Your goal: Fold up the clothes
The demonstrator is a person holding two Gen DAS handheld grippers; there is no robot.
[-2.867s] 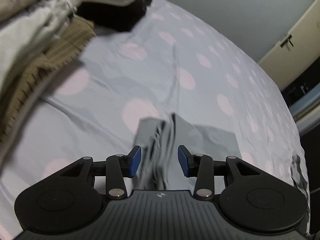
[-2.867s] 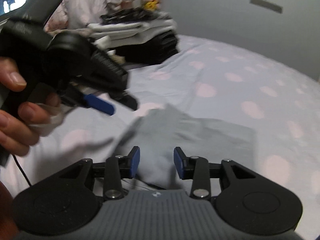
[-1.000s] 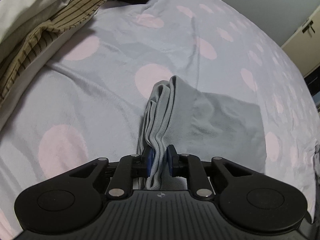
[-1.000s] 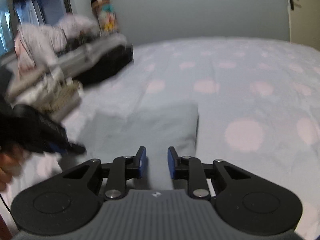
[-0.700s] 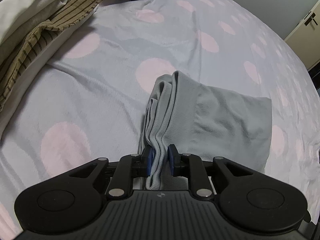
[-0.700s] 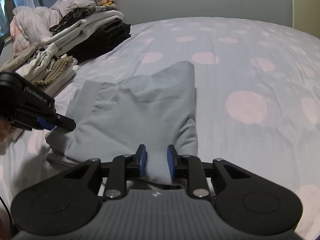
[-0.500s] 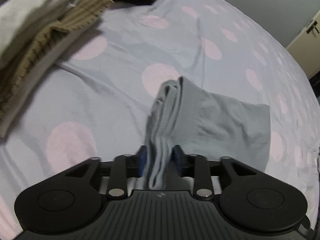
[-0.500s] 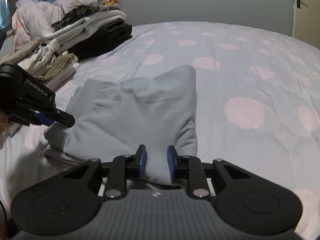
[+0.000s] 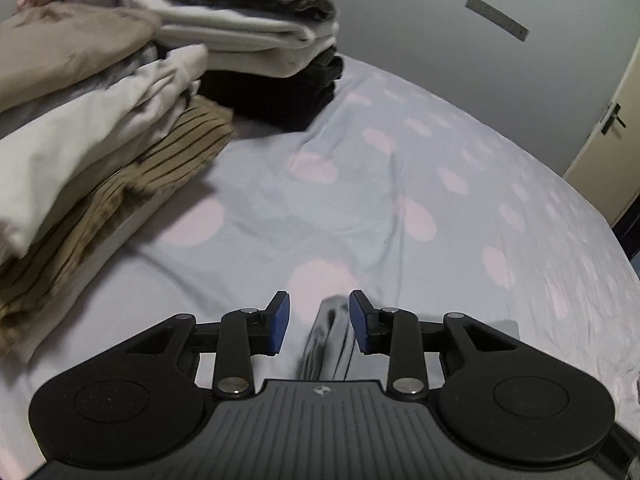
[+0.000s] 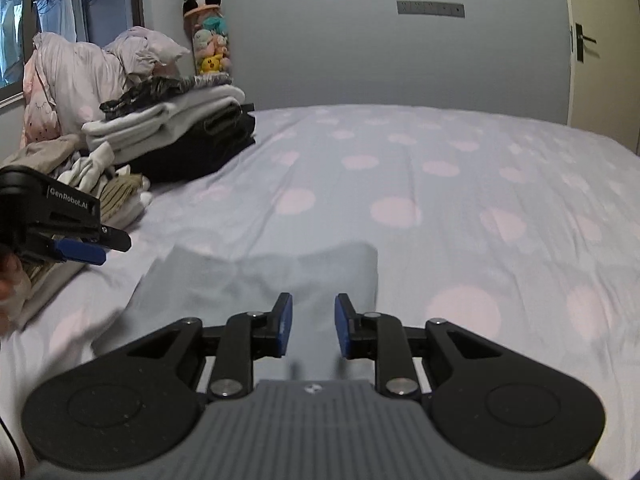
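Note:
A folded grey garment (image 10: 260,284) lies flat on the polka-dot bed sheet (image 10: 440,184). In the left wrist view only its layered edge (image 9: 328,336) shows, low between the fingers. My left gripper (image 9: 319,322) is open above that edge, apart from the cloth; it also shows from the side in the right wrist view (image 10: 80,250). My right gripper (image 10: 313,324) is open over the garment's near edge and holds nothing.
Stacks of folded clothes stand at the left: a striped tan and white pile (image 9: 100,168) and a white-on-black pile (image 9: 272,64), also in the right wrist view (image 10: 180,136). Pillows (image 10: 80,80) and plush toys (image 10: 206,32) stand behind. A door (image 9: 612,132) is at the right.
Both grippers have opened and let go of the grey garment, which now lies on the bed. Both have lifted and drawn back from it.

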